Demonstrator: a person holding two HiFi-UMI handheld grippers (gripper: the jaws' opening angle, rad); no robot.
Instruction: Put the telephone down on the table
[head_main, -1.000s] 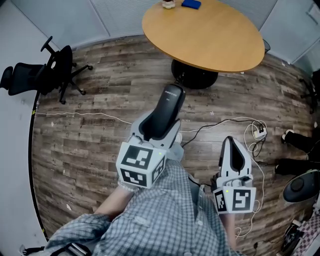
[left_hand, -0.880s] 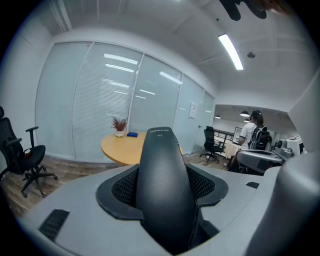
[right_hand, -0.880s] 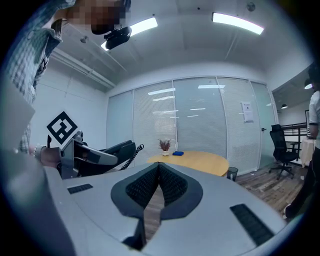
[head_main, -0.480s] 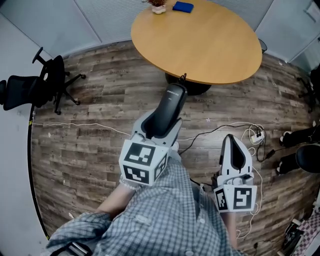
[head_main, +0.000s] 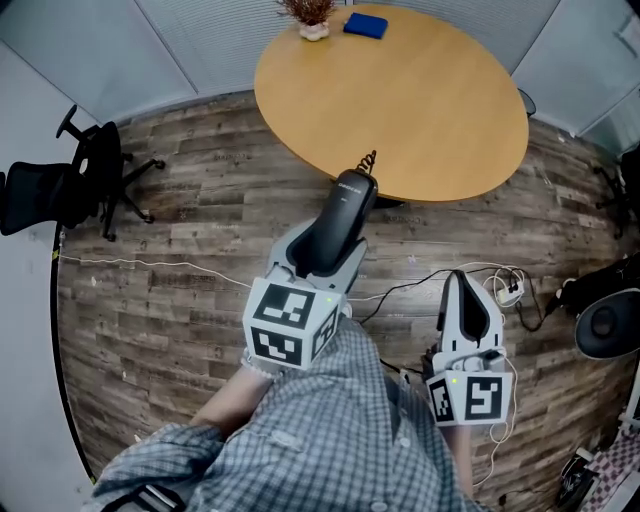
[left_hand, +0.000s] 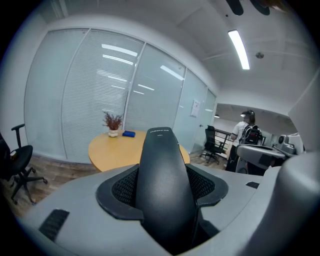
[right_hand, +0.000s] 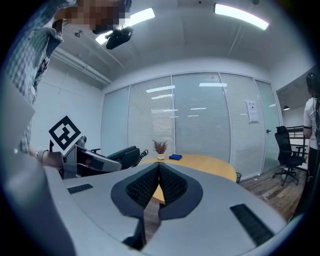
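Table (head_main: 440, 120) nearer; phone (head_main: 340, 215) tip now @ edge.

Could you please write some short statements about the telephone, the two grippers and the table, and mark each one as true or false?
1. The left gripper holds the telephone between its fingers. True.
2. The telephone lies on the table. False: it is in the gripper's grasp, off the tabletop.
3. The right gripper is wide open. False: its fingers are together, with nothing between them.
4. A potted plant and a blue object are at the table's far edge. True.
5. The table is square. False: it is round.
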